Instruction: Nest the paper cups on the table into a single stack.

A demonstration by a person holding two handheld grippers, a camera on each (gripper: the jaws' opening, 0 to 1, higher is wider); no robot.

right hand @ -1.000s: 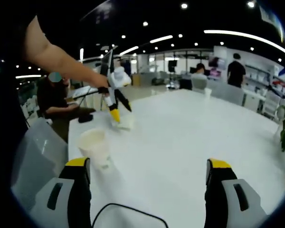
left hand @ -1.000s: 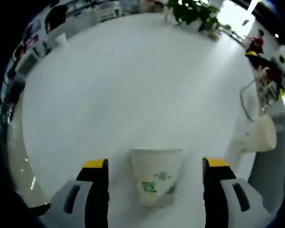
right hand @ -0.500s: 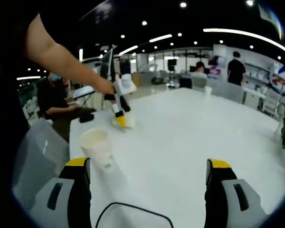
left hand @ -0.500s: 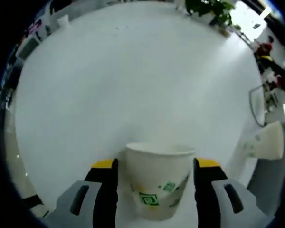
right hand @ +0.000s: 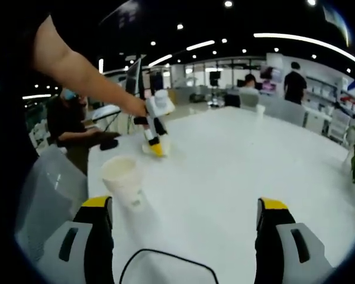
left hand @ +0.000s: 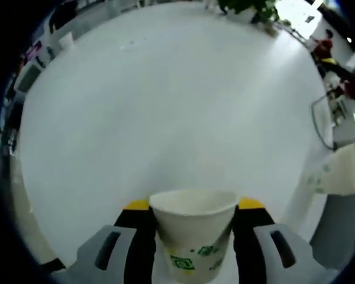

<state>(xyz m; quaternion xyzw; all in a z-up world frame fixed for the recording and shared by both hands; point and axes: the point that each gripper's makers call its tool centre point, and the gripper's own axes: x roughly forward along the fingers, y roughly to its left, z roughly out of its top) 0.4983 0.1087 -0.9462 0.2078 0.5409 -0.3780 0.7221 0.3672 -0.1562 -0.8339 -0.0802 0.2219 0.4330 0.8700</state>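
Observation:
A white paper cup with green print [left hand: 192, 236] stands between the jaws of my left gripper [left hand: 193, 205], which press against both of its sides, so the gripper is shut on it. In the right gripper view that same left gripper [right hand: 155, 142] is held by a person's hand at the table's far left, down at the tabletop. A second paper cup [right hand: 123, 180] stands upright, just ahead of the left jaw of my right gripper [right hand: 185, 204], which is open and holds nothing. The second cup [left hand: 337, 177] also appears at the right edge of the left gripper view.
The round white table [left hand: 165, 106] stretches wide ahead. A potted plant [left hand: 248, 9] sits at its far edge, and a small cup [right hand: 260, 110] stands far off. A clear plastic bag [right hand: 47, 195] lies by the left jaw, and a black cable [right hand: 165, 266] lies near the bottom. People sit behind.
The left jaws have closed in from wide apart until they touch the cup's sides. The right gripper has stayed open and nearly still.

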